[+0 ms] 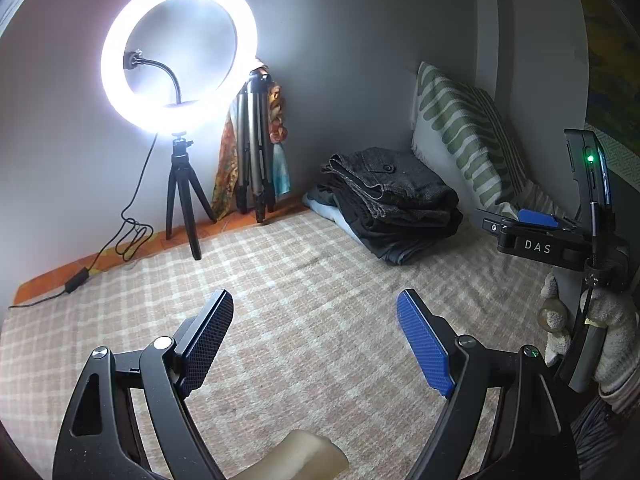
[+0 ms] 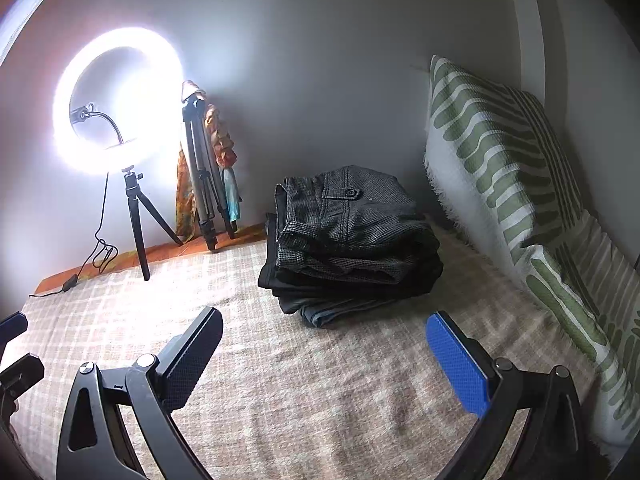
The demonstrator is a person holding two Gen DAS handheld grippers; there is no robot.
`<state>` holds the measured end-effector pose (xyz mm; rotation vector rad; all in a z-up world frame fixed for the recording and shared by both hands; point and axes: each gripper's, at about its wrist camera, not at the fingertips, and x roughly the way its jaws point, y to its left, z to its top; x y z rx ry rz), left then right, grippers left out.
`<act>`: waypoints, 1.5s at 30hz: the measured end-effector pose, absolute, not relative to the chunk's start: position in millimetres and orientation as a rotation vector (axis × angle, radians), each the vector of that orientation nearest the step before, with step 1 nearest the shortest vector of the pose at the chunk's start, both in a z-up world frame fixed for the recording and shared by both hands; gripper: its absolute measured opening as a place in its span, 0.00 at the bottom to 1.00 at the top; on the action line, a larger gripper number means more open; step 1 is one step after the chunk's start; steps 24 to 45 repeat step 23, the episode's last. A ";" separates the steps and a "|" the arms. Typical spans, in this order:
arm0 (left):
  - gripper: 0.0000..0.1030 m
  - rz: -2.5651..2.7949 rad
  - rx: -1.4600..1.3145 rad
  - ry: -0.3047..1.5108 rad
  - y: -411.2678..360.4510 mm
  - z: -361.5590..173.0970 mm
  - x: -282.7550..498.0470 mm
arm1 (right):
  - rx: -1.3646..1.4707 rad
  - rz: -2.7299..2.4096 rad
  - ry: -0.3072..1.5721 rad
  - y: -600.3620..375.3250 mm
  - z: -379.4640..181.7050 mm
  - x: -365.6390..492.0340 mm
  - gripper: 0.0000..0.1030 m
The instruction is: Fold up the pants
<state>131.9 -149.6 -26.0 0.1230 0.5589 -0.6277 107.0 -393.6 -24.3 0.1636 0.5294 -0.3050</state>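
Jaws of both grippers wide apart, empty; grey pants (image 2: pixel 352 220) folded atop stack, possibly jeans beneath.

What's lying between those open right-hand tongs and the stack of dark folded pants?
Nothing: the right wrist view shows only bare beige checked blanket between the right tongs and the pants stack.

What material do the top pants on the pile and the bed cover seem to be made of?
Top pants: probably a wool-like tweed, matte, judging by the fine grey-and-black speckled weave and one button. Bed cover: seemingly a woven cotton-like cloth, matte, with a beige-and-white check and soft wrinkles.
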 end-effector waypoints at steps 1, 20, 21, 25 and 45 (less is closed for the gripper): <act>0.82 -0.628 0.122 0.560 -149.7 -25.9 131.8 | 0.166 -0.303 0.530 -393.6 -24.3 107.1 1.00; 0.82 -0.624 0.130 0.536 -148.4 -26.5 128.5 | 0.169 -0.300 0.536 -388.0 -27.9 108.1 1.00; 0.82 -0.626 0.133 0.529 -148.5 -26.3 127.5 | 0.169 -0.298 0.538 -387.8 -28.7 108.6 1.00; 0.82 -0.631 0.134 0.536 -148.1 -26.2 128.3 | 0.167 -0.293 0.541 -386.8 -30.4 109.6 1.00; 0.82 -0.631 0.134 0.536 -148.1 -26.2 128.3 | 0.167 -0.293 0.541 -386.8 -30.4 109.6 1.00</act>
